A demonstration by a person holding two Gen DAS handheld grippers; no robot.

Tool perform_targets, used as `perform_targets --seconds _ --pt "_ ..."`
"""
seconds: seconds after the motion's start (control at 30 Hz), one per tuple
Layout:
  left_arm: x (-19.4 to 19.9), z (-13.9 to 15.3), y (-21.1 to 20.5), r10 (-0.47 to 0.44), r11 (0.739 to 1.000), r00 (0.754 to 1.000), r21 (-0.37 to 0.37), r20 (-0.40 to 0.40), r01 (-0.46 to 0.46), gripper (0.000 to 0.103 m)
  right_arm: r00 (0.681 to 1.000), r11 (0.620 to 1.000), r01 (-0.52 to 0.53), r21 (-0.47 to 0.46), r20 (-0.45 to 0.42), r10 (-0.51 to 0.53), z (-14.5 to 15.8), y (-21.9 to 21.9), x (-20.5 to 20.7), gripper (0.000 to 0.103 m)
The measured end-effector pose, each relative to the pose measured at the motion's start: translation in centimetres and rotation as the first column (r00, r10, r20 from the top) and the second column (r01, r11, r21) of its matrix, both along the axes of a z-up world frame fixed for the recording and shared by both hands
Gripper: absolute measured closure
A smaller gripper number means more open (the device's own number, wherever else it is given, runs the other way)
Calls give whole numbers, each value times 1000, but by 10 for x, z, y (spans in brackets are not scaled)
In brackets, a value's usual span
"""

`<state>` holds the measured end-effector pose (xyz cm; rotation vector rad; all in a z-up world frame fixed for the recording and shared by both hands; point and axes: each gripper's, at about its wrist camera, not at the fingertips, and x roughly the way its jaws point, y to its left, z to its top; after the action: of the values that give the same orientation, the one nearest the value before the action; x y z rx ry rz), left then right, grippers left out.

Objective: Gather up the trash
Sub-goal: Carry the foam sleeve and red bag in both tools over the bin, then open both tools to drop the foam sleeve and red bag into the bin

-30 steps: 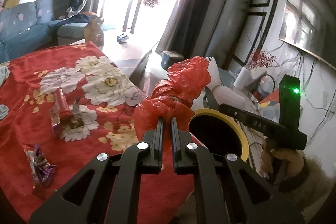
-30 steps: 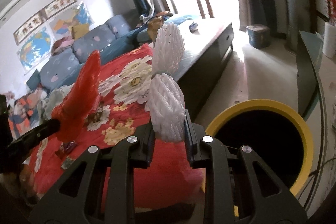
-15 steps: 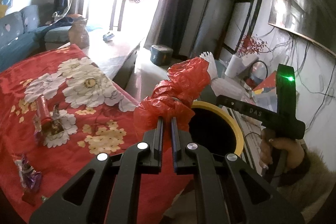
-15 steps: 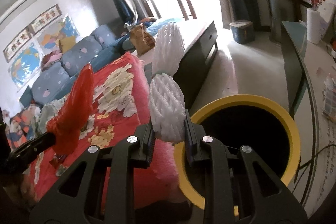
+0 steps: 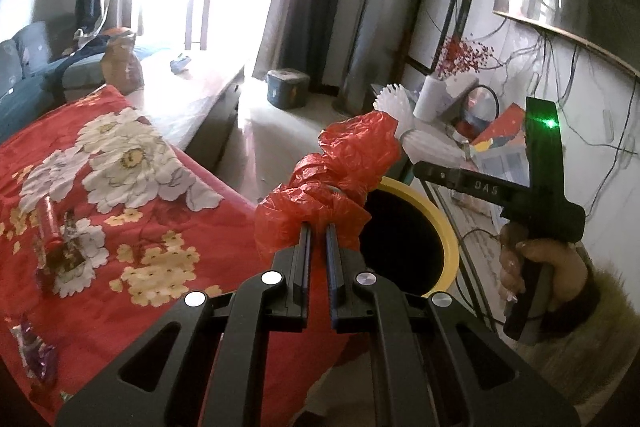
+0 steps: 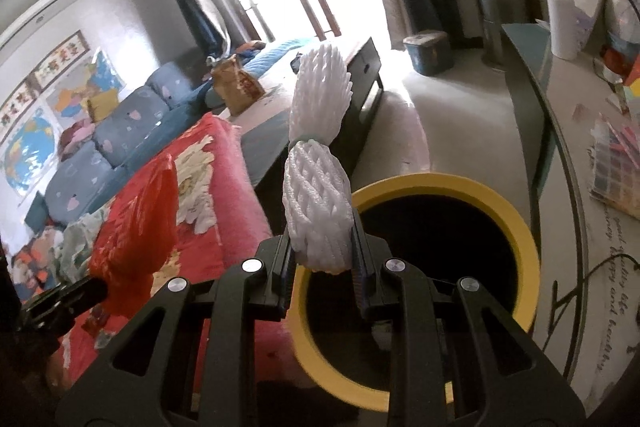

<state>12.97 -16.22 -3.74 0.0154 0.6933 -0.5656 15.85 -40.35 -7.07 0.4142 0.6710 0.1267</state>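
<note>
The left gripper [image 5: 316,227] has its jaws clenched almost shut on a pinch of red bag [image 5: 340,179], which bunches above the tips and leans up and right. The right gripper [image 6: 322,227] has its jaws clamped on the lower lobe of a white foam net [image 6: 316,195]; the net is cinched at the middle and its upper lobe fans out above the grip. In the left view the net [image 5: 424,143] pokes out just behind the bag, so the two loads are close together, perhaps touching; I cannot tell which.

Below and just ahead of both grippers is the bin [image 6: 516,223], yellow-rimmed with a dark mouth. In the right view the net stands over the near-left part of the rim, not over the middle. In the left view the bag overlaps the bin's [image 5: 448,239] left edge, and much of it seems to hang over the red flowered cloth [image 5: 140,187] instead.

Risks, as I judge them: let go now and either piece could catch the rim or fall outside, since neither sits squarely over the mouth. The bag is light and crumpled, so it may cling to the jaws or drift as it drops. The net is springy and could bounce off the rim. With the loads this close, one could also snag the other on release.

More trash waits on the cloth: wrappers [image 5: 60,239] to the left, and a purple one [image 5: 34,355] near the lower edge.
</note>
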Motion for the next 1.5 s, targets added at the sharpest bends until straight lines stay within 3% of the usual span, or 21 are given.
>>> perform_targets --seconds 0.77,1.3,1.5 --pt "26 -56 -70 -102 991 987 77 -121 112 96 987 992 125 17 -102 -123 -43 -47 2 85" --pt "44 -93 -109 -132 977 973 143 -189 160 96 976 989 142 39 -173 -133 -74 -66 0 85" --pt "49 -100 -112 -119 980 972 132 -204 147 96 978 992 116 49 -181 -105 -74 -68 0 83"
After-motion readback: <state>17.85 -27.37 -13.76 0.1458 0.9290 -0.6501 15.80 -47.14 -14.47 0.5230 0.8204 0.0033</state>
